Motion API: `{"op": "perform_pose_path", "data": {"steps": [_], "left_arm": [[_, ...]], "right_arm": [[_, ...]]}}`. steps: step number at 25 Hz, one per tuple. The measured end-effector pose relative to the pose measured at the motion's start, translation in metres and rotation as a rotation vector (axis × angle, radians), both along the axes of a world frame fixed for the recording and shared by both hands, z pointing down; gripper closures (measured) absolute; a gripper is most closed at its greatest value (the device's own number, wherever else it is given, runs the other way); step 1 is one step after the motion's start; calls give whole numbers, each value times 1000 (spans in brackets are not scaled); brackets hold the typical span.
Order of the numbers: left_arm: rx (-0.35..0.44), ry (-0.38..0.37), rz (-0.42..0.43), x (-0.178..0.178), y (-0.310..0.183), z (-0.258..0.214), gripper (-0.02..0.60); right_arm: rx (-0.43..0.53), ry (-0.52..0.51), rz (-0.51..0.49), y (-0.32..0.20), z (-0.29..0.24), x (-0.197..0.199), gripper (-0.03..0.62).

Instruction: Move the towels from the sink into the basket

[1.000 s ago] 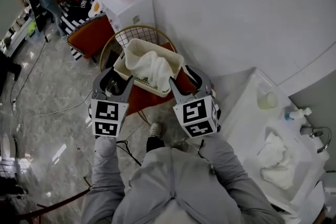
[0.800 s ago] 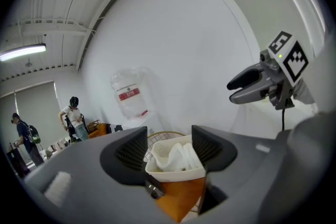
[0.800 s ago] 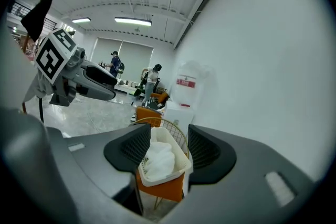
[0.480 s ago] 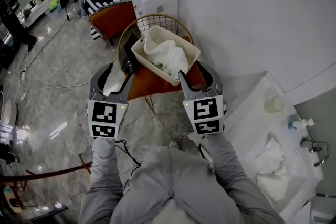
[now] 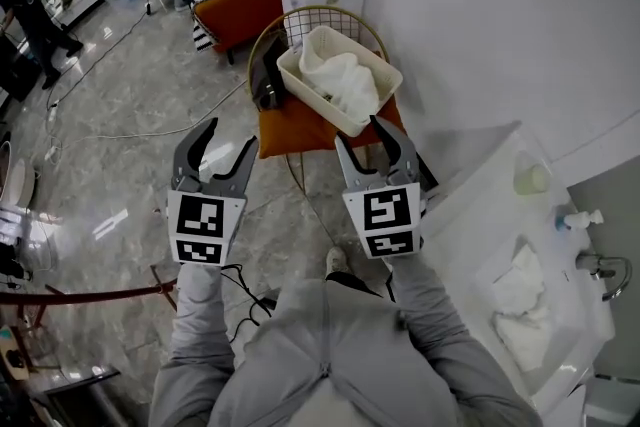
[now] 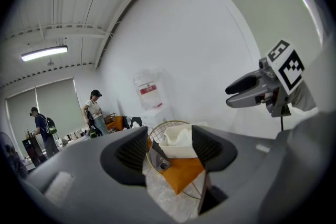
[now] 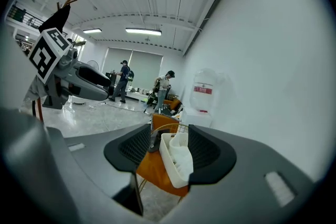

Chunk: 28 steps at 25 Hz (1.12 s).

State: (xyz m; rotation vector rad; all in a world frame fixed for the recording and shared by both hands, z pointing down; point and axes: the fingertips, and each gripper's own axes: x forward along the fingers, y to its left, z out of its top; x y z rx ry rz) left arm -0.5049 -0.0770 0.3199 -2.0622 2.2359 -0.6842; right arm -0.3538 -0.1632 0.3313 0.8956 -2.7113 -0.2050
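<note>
noted two crumpled sink towels (image 5: 522,307) down in the sink (image 5: 570,280), at 4 o'clock from the right gripper (image 5: 360,137), well apart from its fingers. found those fingers moderately apart, gripping nothing. same for the left gripper (image 5: 228,140), at 9 o'clock of the right one: fingers parted a little wider, empty, out over the marble floor (image 5: 130,145). logged the white basket (image 5: 305,93) at 12 o'clock of both grippers, on the orange cushion (image 5: 300,130) of a gold wire chair (image 5: 320,15), with a basket towel (image 5: 345,80) already inside. in both gripper views, basket sighted through the gap, far beyond the fingers, not between them. spotted a pale cup (image 5: 530,177) and a pump bottle (image 5: 578,218) on the counter (image 5: 470,215), at 12 o'clock of the sink towels.
</note>
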Motion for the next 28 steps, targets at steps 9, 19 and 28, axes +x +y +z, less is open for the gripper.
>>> {"op": "perform_pose_path", "data": {"steps": [9, 19, 28], "left_arm": [[42, 11, 84, 38, 75, -7, 286], [4, 102, 265, 131, 91, 23, 287], [17, 104, 536, 285, 58, 10, 285]], "right_arm": [[29, 7, 124, 83, -7, 58, 388], [24, 66, 393, 133, 0, 198, 388], [29, 48, 663, 165, -8, 353, 388]]}}
